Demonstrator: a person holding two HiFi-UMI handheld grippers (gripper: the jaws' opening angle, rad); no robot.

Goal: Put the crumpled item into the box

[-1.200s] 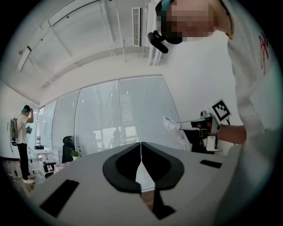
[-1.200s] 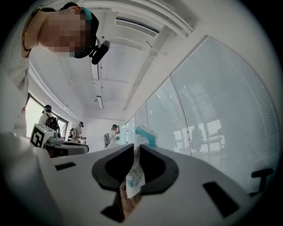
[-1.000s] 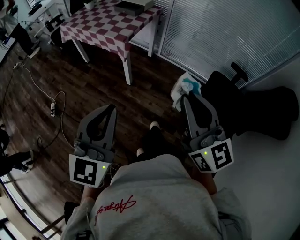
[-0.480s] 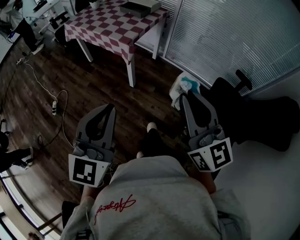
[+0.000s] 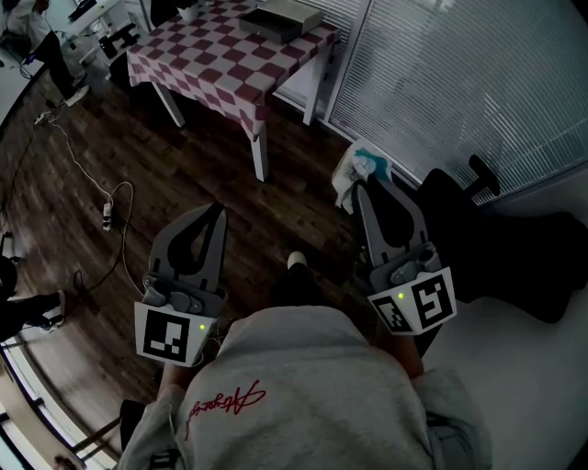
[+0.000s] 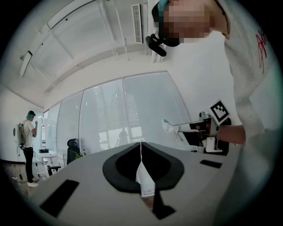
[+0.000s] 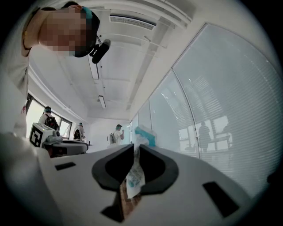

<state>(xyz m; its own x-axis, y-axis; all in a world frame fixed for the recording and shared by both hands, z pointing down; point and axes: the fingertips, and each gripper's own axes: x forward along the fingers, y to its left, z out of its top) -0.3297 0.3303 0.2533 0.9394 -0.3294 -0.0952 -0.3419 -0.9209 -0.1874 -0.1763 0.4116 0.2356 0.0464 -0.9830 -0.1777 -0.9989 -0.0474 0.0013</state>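
The crumpled item (image 5: 359, 173), a white and teal wrapper, sticks out past the tip of my right gripper (image 5: 368, 189), which is shut on it. In the right gripper view the crumpled item (image 7: 134, 175) hangs pinched between the closed jaws of the right gripper (image 7: 136, 148). My left gripper (image 5: 218, 211) is shut with nothing in it, its jaws meeting in the left gripper view (image 6: 141, 146). Both are held over the dark wood floor. A flat grey box (image 5: 288, 17) lies on the checkered table (image 5: 217, 57) at the top of the head view.
A black office chair (image 5: 501, 240) stands close on the right against the blinds-covered glass wall (image 5: 459, 83). A white cable with a power strip (image 5: 107, 213) lies on the floor at left. People stand far off in both gripper views.
The table and box have slid slightly down and right in the head view, a little nearer. Both grippers keep their places and stay shut, the right still holding the item.
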